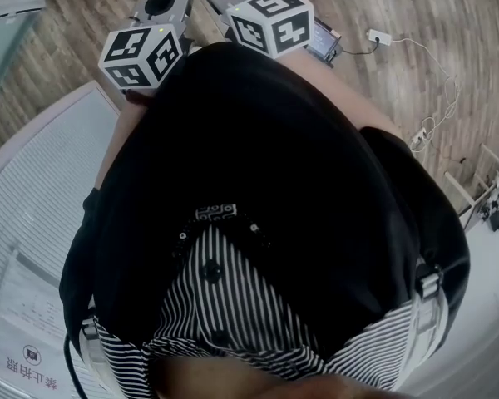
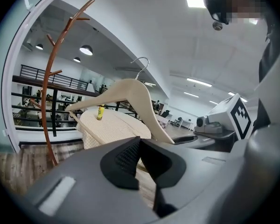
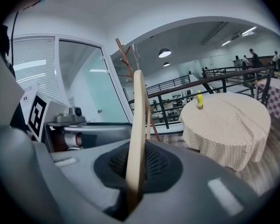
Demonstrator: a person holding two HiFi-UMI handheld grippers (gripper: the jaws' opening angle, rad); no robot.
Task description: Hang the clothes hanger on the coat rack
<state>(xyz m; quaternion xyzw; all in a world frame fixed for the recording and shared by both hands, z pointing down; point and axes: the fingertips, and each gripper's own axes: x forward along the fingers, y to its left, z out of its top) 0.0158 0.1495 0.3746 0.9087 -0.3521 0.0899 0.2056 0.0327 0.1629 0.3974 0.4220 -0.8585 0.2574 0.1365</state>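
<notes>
Two pairs of fingers (image 3: pixel 161 164) pinch the clothes hanger (image 2: pixel 130 94). The right gripper (image 3: pixel 136 169) clamps one arm edge-on and the left gripper (image 2: pixel 141 146) clamps the other arm's end. The hanger is held in the air, well apart from the coat rack (image 2: pixel 49 92), so nothing is hung yet. Remaining, as judged: approach the rack and seat the hook (image 2: pixel 142 64) on a branch. The hanger is pale wood and bare, with a wire hook.

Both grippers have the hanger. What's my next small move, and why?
Probably carry the hanger toward the rack, raising its hook to a branch: left gripper and right gripper both grip it, but the rack stands apart, hook nowhere near a branch.
</notes>
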